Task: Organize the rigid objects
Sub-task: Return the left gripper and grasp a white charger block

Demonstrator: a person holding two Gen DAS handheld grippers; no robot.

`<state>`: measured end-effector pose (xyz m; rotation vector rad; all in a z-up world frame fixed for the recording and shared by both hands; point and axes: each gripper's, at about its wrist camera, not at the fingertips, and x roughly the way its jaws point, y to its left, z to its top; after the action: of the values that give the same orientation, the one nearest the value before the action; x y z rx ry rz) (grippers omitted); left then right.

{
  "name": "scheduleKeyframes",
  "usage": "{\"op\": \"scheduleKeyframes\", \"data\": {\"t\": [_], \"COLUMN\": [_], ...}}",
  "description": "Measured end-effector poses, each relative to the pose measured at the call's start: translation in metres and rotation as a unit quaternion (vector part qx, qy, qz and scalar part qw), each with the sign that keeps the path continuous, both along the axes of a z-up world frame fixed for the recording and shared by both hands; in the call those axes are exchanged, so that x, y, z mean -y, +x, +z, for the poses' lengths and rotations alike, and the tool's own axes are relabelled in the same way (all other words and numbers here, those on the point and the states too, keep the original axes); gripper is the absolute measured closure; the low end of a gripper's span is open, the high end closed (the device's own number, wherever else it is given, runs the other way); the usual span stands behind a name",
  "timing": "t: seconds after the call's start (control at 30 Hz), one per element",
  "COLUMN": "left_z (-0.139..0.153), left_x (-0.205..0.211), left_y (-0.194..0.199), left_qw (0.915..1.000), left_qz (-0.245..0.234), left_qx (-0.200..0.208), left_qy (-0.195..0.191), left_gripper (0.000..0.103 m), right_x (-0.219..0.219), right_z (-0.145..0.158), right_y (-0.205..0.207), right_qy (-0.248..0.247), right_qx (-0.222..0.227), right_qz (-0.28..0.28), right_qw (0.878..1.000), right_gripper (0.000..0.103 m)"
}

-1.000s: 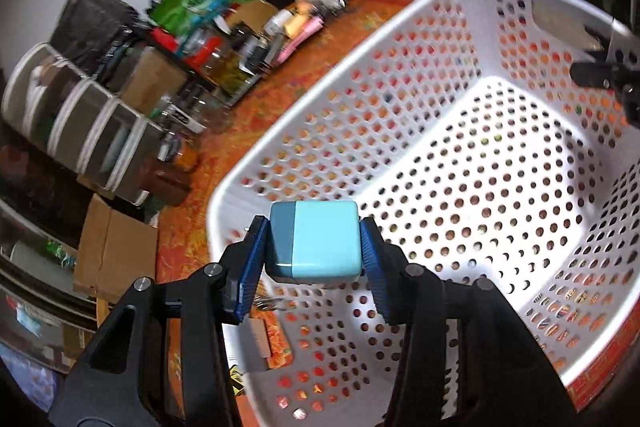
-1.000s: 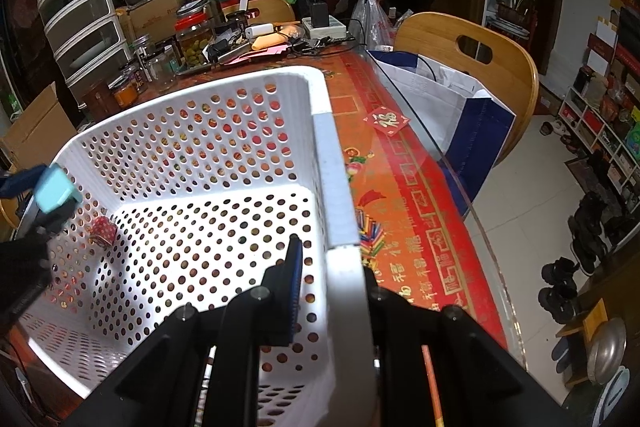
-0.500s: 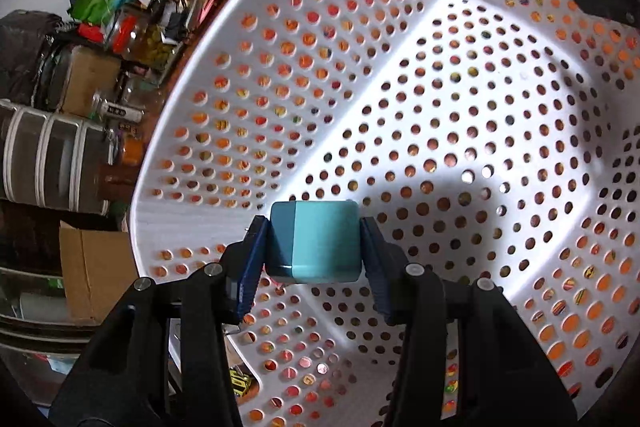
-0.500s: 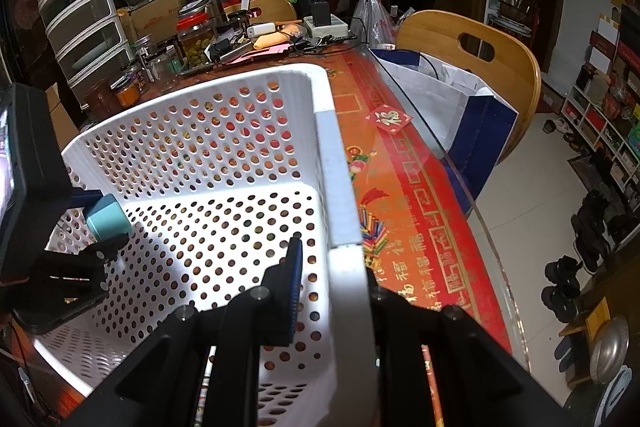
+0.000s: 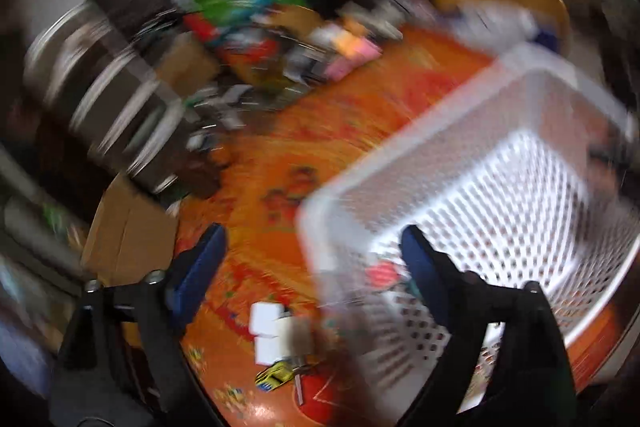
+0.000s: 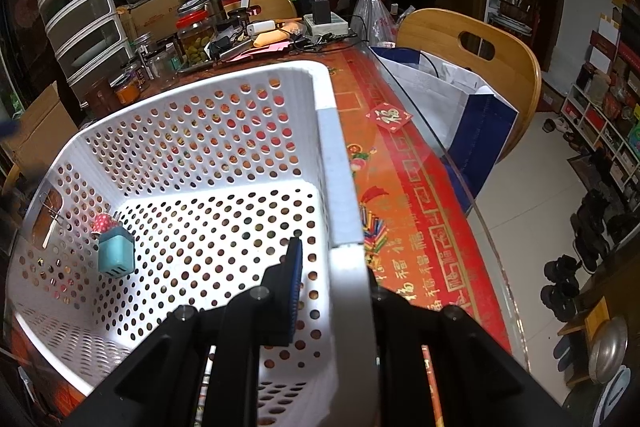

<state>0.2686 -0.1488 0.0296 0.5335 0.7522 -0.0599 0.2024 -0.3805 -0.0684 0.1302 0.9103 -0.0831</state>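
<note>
Two grippers: left gripper point(image 5: 310, 267) jaws opening, nothing between them; right gripper point(image 6: 334, 267) clenched on white basket point(image 6: 340, 163) rim. Teal block point(image 6: 115, 254) lies inside basket, nine o'clock from right fingers. White blocks point(image 5: 266, 331) on tablecloth at six o'clock, nearer left gripper.

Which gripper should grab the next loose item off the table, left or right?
Left. The left gripper is empty, jaws opening, over white blocks lying on the tablecloth outside the basket. The right gripper is clamped on the basket's rim, steadying it.
</note>
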Motion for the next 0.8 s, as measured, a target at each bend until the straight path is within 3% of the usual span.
{"op": "scheduleKeyframes", "data": {"t": [0.03, 0.1, 0.2, 0.27, 0.47, 0.7, 0.8], "left_z": [0.014, 0.020, -0.007, -0.046, -0.123, -0.149, -0.156], "left_x": [-0.028, -0.065, -0.120, -0.149, -0.170, -0.201, -0.208], "left_y": [-0.006, -0.010, -0.003, 0.010, 0.040, 0.068, 0.076], "left_qw": [0.9994, 0.9983, 0.9955, 0.9909, 0.9774, 0.9593, 0.9555], "left_qz": [0.020, 0.043, 0.083, 0.097, 0.102, 0.136, 0.145], "left_qx": [0.016, 0.019, -0.015, -0.067, -0.141, -0.164, -0.174], "left_qy": [-0.023, -0.034, -0.042, -0.065, -0.120, -0.185, -0.189], "left_gripper": [0.000, 0.000, 0.000, 0.000, 0.000, 0.001, 0.001], "right_x": [0.000, 0.000, 0.000, 0.000, 0.000, 0.001, 0.001], "right_z": [0.000, 0.000, 0.001, 0.001, 0.001, 0.001, 0.001], "right_y": [0.000, 0.000, 0.000, 0.000, 0.001, 0.001, 0.001], "right_qy": [0.000, 0.000, -0.003, -0.005, -0.006, -0.004, -0.007], "right_qx": [0.000, 0.001, 0.002, 0.002, -0.002, -0.006, -0.006], "right_qz": [0.000, 0.001, 0.003, 0.002, -0.001, -0.004, -0.005], "right_qw": [1.000, 1.000, 1.000, 1.000, 1.000, 1.000, 1.000], "right_gripper": [0.089, 0.089, 0.089, 0.089, 0.089, 0.089, 0.089]}}
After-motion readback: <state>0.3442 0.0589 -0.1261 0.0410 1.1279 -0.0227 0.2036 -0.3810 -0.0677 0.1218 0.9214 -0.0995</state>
